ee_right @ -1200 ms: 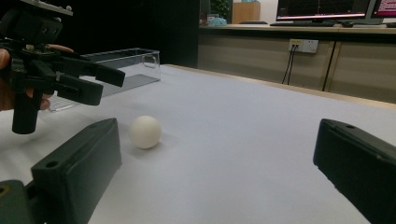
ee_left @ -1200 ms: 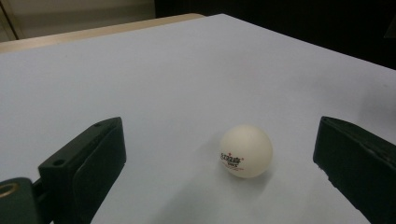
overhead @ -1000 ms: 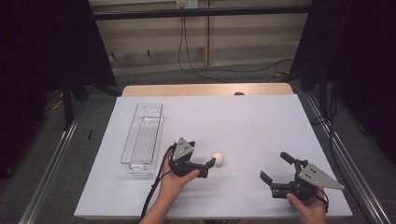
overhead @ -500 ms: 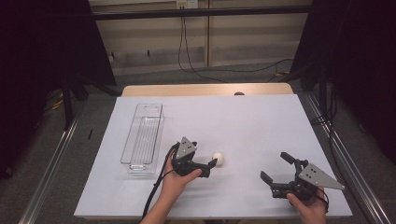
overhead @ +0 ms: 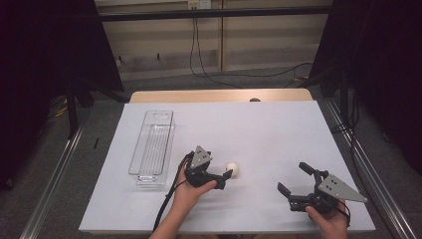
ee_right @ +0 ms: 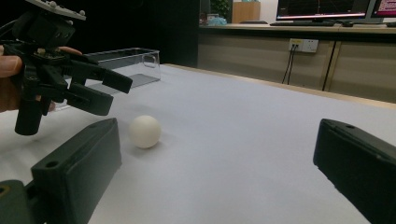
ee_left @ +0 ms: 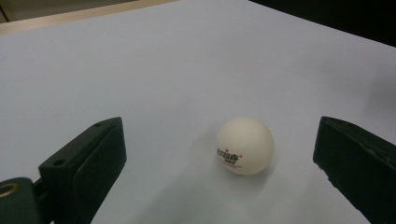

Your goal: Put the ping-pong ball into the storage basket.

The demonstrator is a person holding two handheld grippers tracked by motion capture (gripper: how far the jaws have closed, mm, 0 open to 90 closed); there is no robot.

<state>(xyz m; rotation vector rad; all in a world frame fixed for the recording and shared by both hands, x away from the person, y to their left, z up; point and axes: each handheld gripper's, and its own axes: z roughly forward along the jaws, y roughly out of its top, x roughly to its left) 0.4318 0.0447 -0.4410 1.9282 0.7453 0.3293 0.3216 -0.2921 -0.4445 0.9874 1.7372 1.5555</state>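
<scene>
A white ping-pong ball (overhead: 232, 169) with a small printed logo lies on the white table (overhead: 268, 124), in front of centre. My left gripper (overhead: 225, 178) is open just left of it, jaws pointing right at the ball. In the left gripper view the ball (ee_left: 244, 145) rests on the table between the two spread jaws of that gripper (ee_left: 220, 133), nearer the right one and touching neither. My right gripper (overhead: 293, 178) is open and holds nothing near the front right edge. Its own view (ee_right: 217, 140) looks across at the ball (ee_right: 145, 131) and the left gripper (ee_right: 100, 91).
A long clear plastic tray (overhead: 144, 149) lies lengthwise on the left part of the table, seen also as the tray (ee_right: 133, 58) behind the left gripper. A cable trails from the left gripper to the front edge. Metal rails flank the table.
My left gripper has edged slightly right, closer to the ball. The ball and the right gripper have stayed where they were.
</scene>
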